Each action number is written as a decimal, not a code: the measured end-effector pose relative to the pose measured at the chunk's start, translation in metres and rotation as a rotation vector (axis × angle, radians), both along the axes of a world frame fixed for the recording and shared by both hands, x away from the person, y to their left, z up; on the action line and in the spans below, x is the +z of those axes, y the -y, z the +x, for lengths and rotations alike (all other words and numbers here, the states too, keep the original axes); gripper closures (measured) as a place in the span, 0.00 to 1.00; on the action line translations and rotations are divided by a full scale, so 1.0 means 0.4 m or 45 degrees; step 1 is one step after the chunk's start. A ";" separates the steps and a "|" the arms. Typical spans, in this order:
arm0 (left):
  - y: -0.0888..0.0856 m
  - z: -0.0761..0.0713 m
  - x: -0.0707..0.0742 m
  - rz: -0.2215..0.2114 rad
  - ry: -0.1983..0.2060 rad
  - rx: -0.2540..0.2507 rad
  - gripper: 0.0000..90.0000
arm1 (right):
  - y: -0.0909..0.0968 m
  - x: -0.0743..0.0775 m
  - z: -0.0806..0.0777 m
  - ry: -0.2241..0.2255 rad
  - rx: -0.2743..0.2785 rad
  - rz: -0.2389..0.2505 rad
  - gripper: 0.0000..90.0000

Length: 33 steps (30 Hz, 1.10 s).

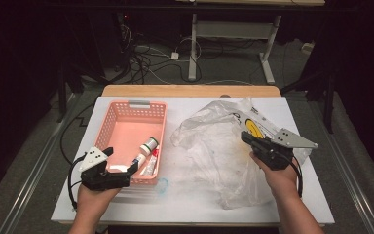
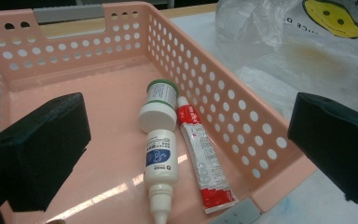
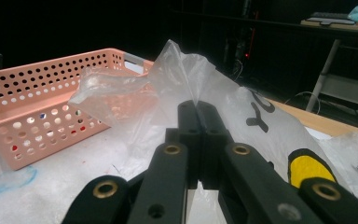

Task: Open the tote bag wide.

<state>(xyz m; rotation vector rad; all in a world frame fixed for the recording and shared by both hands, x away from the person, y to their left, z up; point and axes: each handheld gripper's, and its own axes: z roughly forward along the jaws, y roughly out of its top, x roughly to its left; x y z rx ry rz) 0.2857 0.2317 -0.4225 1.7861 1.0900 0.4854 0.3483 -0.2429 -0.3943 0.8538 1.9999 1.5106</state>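
You are pinching a fold of the clear plastic bag [image 3: 200, 79] with your right gripper [image 3: 196, 106]; its fingers are closed flat together with the film caught between the tips, lifting a small peak. The bag is sprawling across the right half of the worktop [image 1: 126, 207], its yellow smiley print sitting toward the upper right of the high view.

Your left gripper [image 1: 124, 160] is hanging at the near rim of the pink basket [image 1: 108, 124], at lower left of the high view, fingers spread wide and holding nothing. Inside the basket, a small white bottle [image 2: 160, 161], a white-capped jar [image 2: 160, 106] and a red-and-white tube [image 2: 204, 161] are lying together by its right wall.

Judgement: the bag is going to handle as light, limp and slippery, sagging wherever it is unsupported. Thin film tears easily, so take hold at a gathered fold or the rim.
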 end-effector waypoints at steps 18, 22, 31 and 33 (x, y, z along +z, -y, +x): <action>0.073 0.092 0.079 0.060 -0.064 -0.081 0.00 | 0.010 -0.008 0.007 -0.028 -0.007 0.028 1.00; 0.080 0.131 0.081 0.052 -0.120 -0.104 0.00 | 0.011 -0.009 0.008 -0.038 -0.004 0.033 1.00; 0.092 0.200 0.075 0.083 -0.193 -0.113 0.06 | 0.016 0.000 0.006 -0.016 -0.006 0.046 1.00; 0.101 0.209 0.070 0.109 -0.209 -0.120 0.08 | 0.016 0.000 0.006 -0.026 -0.009 0.048 1.00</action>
